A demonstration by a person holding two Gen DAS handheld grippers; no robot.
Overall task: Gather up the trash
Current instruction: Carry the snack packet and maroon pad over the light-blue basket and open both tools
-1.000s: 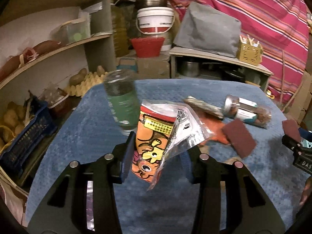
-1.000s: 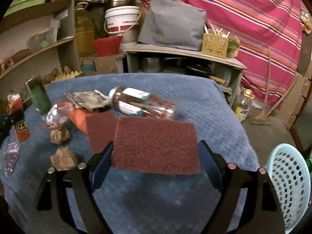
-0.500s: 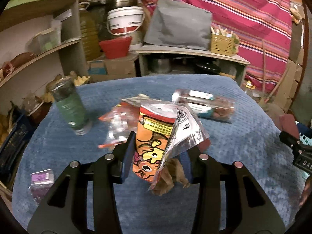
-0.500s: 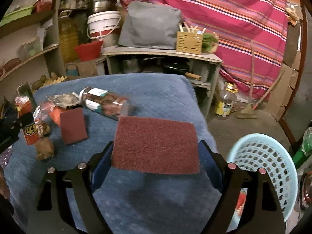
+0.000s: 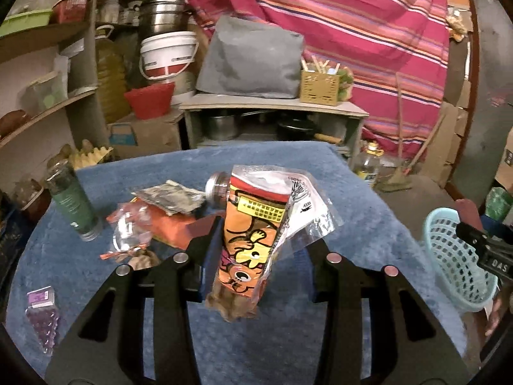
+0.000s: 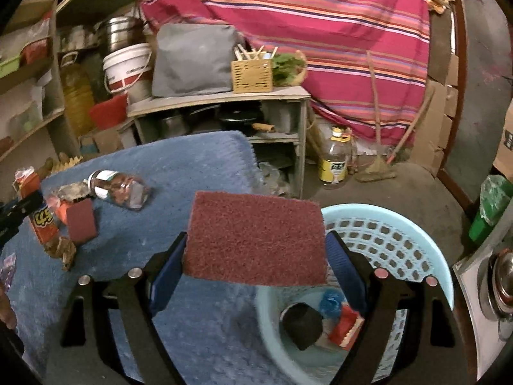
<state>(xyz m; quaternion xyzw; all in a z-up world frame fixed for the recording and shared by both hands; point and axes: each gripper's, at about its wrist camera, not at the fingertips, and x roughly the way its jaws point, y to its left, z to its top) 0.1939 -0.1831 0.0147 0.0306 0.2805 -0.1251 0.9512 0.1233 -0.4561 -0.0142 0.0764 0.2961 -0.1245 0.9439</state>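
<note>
My left gripper (image 5: pixel 259 253) is shut on an orange cartoon snack wrapper (image 5: pixel 253 234), held upright above the blue-covered table (image 5: pixel 288 337). My right gripper (image 6: pixel 255 256) is shut on a flat maroon scouring pad (image 6: pixel 256 237), held level over the table's right edge and the rim of a light blue basket (image 6: pixel 400 234). The basket holds a dark lump, a blue wad and a red pack. The basket (image 5: pixel 455 256) also shows at the right of the left wrist view, with the right gripper over it. The snack wrapper (image 6: pixel 41 221) appears at the far left of the right wrist view.
On the table lie a green jar (image 5: pixel 73 205), a lying spice jar (image 6: pixel 118 187), a second maroon pad (image 6: pixel 81 221), crumpled wrappers (image 5: pixel 170 195), brown scraps (image 6: pixel 62 250) and a purple bag (image 5: pixel 41 314). Shelves stand left, a low cabinet (image 6: pixel 224 109) behind, an oil bottle (image 6: pixel 335 163) on the floor.
Both grippers have swung to the right with their loads. The basket has come into view under the right gripper and at the right of the left wrist view.
</note>
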